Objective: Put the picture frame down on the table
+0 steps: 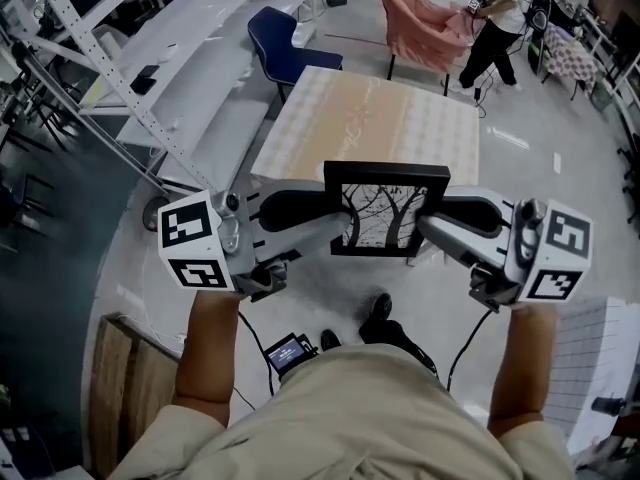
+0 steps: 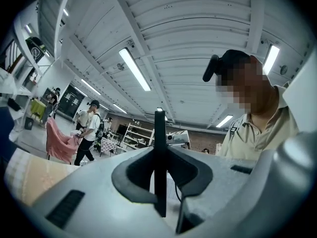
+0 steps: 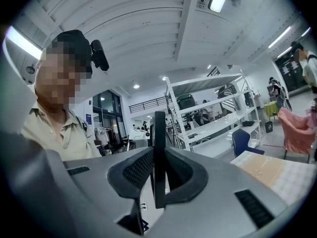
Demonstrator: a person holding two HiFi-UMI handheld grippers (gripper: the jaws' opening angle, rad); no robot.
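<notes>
1. The picture frame (image 1: pixel 387 211) was slim and black with a black-and-white bare-tree print, held in the air at the near edge of the table (image 1: pixel 370 118).
2. The left gripper (image 1: pixel 345 226) had its jaws pinched shut on one side edge.
3. The right gripper (image 1: pixel 425 223) was clamped on the other.

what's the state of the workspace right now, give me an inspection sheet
surface: table, patterned top, nothing seen on it
job's things: frame, upright, not yet on the table, at its near edge
clutter: nothing seen
grippers: left gripper and right gripper each shut on a side edge of the frame
cables: black cable from the left gripper, another from the right, both hanging down
surroundings: blue chair, pink-draped chair, person, white rack
</notes>
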